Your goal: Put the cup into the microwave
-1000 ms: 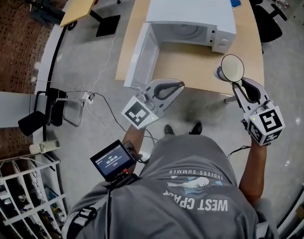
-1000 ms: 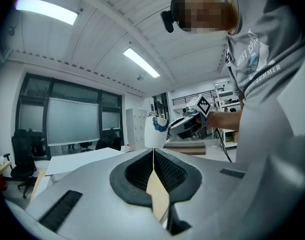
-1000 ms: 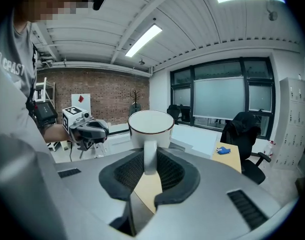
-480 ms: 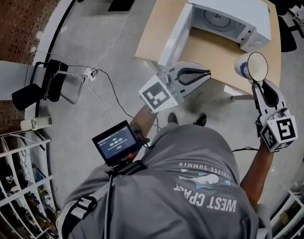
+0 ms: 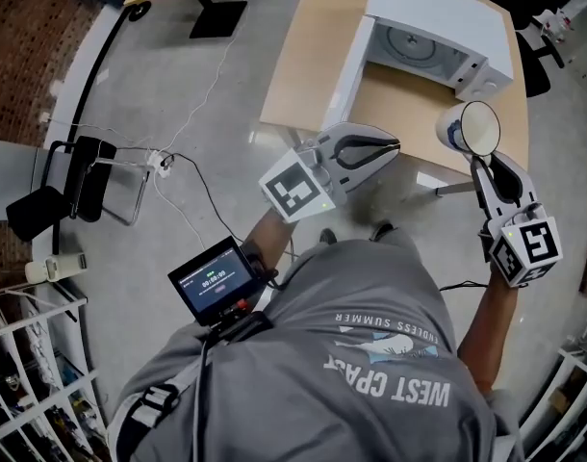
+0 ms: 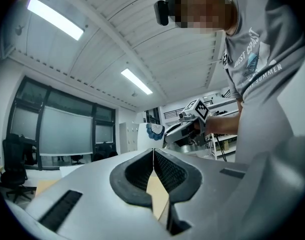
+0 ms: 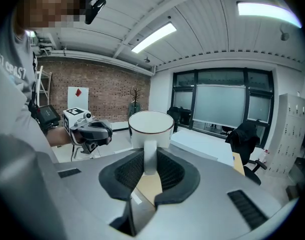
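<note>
Table [image 5: 308, 61], open microwave [image 5: 438, 22] | right gripper [image 7: 150, 157] jaws clamp cup [image 7: 150, 126] by handle | left gripper [image 6: 153, 159] jaws closed

The person wears a grey short-sleeved T-shirt [image 5: 370, 340] printed in white with "WEST COAST" and "ENDLESS SUMMER" around a blue-and-white graphic, and dark shoes [image 5: 381, 229]. A black camera [image 6: 164, 10] sits at the head. A small black screen [image 5: 214, 282] with a lit display rides by the left arm. The left gripper [image 5: 395, 145] and right gripper [image 5: 476, 161] have smooth pale-grey shells, black ribbed pads [image 6: 168, 172], and white cubes [image 5: 295, 187] with black square markers.
</note>
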`<action>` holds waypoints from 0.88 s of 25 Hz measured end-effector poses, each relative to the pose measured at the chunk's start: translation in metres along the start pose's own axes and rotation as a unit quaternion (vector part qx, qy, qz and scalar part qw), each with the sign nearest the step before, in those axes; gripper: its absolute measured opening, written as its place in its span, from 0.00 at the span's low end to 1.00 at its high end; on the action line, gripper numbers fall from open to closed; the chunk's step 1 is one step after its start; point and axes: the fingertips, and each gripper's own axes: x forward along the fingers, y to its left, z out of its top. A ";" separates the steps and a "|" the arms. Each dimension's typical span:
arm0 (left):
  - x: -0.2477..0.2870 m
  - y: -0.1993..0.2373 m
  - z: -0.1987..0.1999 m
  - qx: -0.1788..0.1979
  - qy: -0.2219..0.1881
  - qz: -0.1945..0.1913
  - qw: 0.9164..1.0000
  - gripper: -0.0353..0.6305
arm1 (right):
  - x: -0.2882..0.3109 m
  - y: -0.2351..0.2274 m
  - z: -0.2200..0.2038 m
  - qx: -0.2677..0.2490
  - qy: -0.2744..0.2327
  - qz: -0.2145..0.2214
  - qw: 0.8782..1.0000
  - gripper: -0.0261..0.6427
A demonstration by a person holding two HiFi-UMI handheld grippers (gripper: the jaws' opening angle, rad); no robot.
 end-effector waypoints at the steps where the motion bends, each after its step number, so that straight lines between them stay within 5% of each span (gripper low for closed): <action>1: -0.004 0.001 0.001 0.002 -0.003 -0.002 1.000 0.09 | 0.003 0.004 0.000 0.000 0.002 -0.002 1.000 0.15; 22: -0.036 0.032 -0.017 -0.046 0.012 0.036 0.998 0.09 | 0.084 0.001 -0.007 0.010 0.031 0.032 0.999 0.15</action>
